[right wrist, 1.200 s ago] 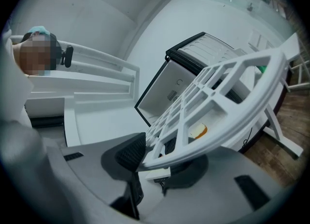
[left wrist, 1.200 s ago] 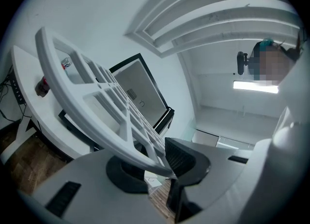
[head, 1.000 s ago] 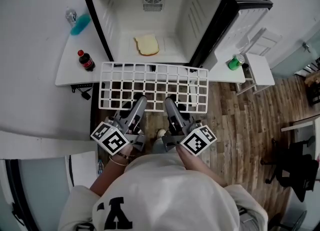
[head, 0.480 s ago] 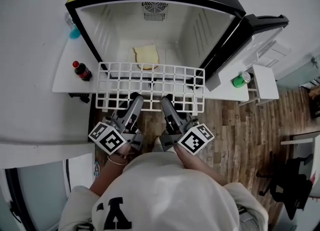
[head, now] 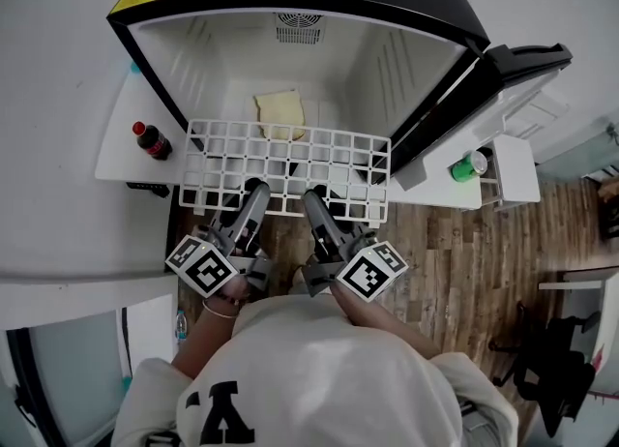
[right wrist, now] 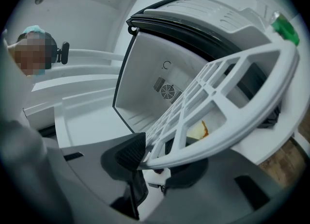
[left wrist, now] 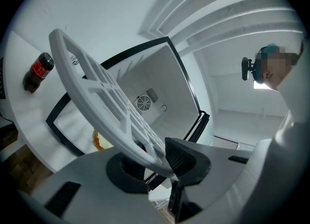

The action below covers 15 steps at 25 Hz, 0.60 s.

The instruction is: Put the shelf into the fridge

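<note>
Ahead of both grippers in the head view, the white grid shelf [head: 334, 160] lies roughly level. Its far edge is just at the mouth of the open fridge [head: 290, 0], and its near edge is clamped by the left gripper [head: 256, 189] and the right gripper [head: 311, 195] side by side. Beyond the shelf, a slice of bread [head: 279, 113] lies on the fridge floor. A cola bottle [head: 150, 140] stands on the white table [head: 116, 160] to the left gripper's left, and a green can [head: 466, 166] sits out past the right gripper, by the swung-open door [head: 522, 68].

Along the left gripper's own jaws, its view shows the shelf rim [left wrist: 97, 102] pinched between the two pads, the jaws set narrow on that thin edge. The grid runs away toward the fan vent [left wrist: 143, 103] on the fridge's back wall.

Along the right gripper's jaws, its view shows the same hold on the rim [right wrist: 232, 121], pads pressed on the plastic edge. The fridge interior and the bread are visible through the grid openings.

So the pick-up and carry look done, and the shelf is lined up with the opening. Most of it is outside the compartment, though, and I judge that it rests on none of the ribbed side-wall ledges. What remains is to slide it inward onto a matching pair of ledges, seat it level, then release both holds.
</note>
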Each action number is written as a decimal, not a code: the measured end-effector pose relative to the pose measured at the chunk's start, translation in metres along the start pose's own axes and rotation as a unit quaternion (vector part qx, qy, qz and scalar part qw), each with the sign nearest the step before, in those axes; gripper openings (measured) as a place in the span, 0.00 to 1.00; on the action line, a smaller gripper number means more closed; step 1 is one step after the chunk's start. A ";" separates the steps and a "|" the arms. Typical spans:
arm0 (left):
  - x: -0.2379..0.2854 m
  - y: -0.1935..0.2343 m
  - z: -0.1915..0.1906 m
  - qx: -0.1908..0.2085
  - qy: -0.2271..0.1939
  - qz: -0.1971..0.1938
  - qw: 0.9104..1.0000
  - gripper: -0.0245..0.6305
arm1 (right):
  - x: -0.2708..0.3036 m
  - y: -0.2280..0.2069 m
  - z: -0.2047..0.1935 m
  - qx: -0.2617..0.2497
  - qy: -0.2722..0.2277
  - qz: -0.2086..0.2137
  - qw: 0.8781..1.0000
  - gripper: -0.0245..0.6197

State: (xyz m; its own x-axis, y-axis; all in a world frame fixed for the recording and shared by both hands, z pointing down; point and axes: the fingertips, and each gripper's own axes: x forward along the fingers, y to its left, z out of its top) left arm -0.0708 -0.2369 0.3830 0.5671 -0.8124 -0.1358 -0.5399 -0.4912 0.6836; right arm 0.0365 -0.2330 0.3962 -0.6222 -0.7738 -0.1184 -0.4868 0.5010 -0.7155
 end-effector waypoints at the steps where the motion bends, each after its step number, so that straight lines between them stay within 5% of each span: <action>1: 0.001 0.001 0.000 -0.001 0.001 0.001 1.000 0.18 | 0.000 -0.001 0.000 0.002 0.003 0.000 1.000 0.24; 15: 0.015 0.014 0.004 -0.034 0.031 -0.016 0.999 0.18 | 0.013 -0.004 0.007 -0.011 -0.001 -0.022 1.000 0.24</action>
State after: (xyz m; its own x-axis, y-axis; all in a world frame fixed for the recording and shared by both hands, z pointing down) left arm -0.0725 -0.2571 0.3871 0.6221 -0.7743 -0.1157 -0.4786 -0.4930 0.7266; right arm 0.0343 -0.2475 0.3929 -0.5993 -0.7956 -0.0889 -0.5272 0.4757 -0.7041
